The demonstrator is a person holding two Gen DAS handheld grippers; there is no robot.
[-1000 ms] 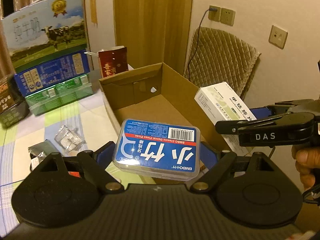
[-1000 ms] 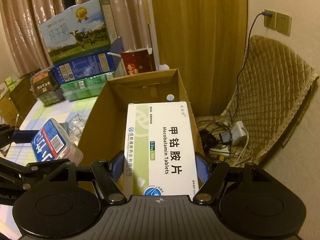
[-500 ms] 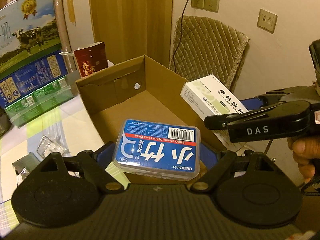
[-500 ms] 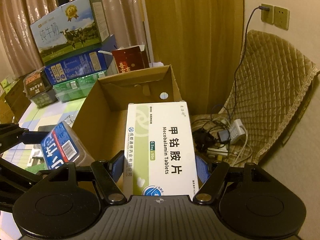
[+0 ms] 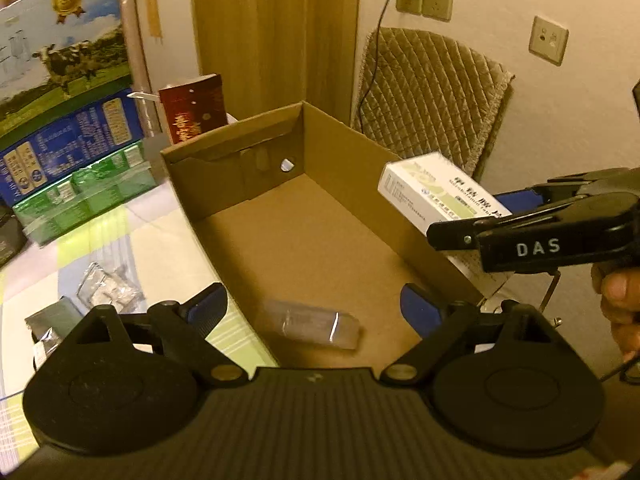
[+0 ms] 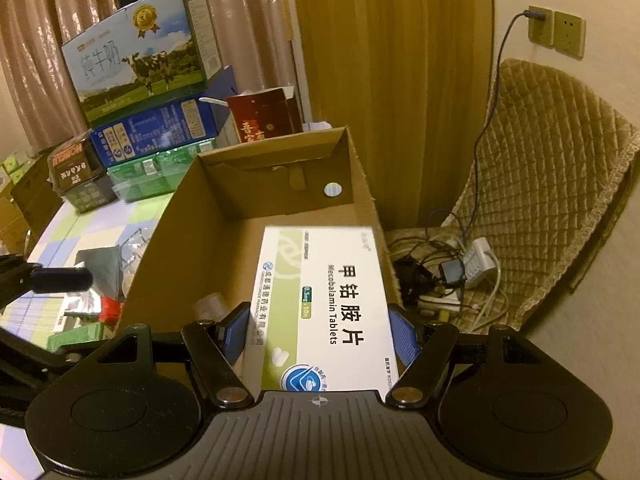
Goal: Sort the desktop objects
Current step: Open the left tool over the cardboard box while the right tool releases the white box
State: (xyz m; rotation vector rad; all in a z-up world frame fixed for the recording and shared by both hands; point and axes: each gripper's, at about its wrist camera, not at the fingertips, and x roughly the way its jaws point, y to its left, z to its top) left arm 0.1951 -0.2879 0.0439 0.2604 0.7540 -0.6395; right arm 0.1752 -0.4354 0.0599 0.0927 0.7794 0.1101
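Cardboard stiffness lets your right tongs [image 6: 318,334] pinch the light tablet box [image 6: 324,300] by its long sides, low centre above the carton [image 5: 320,240], while your left tongs [image 5: 314,308], opening wide, stand empty over the dropped clear case [image 5: 316,326].

Table with a checked cloth, crowded along its far side and right edge

The table [image 5: 160,240] wears a cloth of pale green, blue and white squares. An open cardboard box [image 5: 360,208] sits at its right edge, a blurred clear plastic case [image 5: 316,326] lying on the box floor. Behind the box stands a dark red carton [image 5: 194,106]. At the far left, a green pack [image 5: 86,196] carries a blue box [image 5: 76,140] and a milk carton with cows [image 5: 60,52]; a dark packet [image 6: 74,172] sits beside them. Clear and silvery wrappers [image 5: 106,288] lie on the cloth left of the cardboard box.
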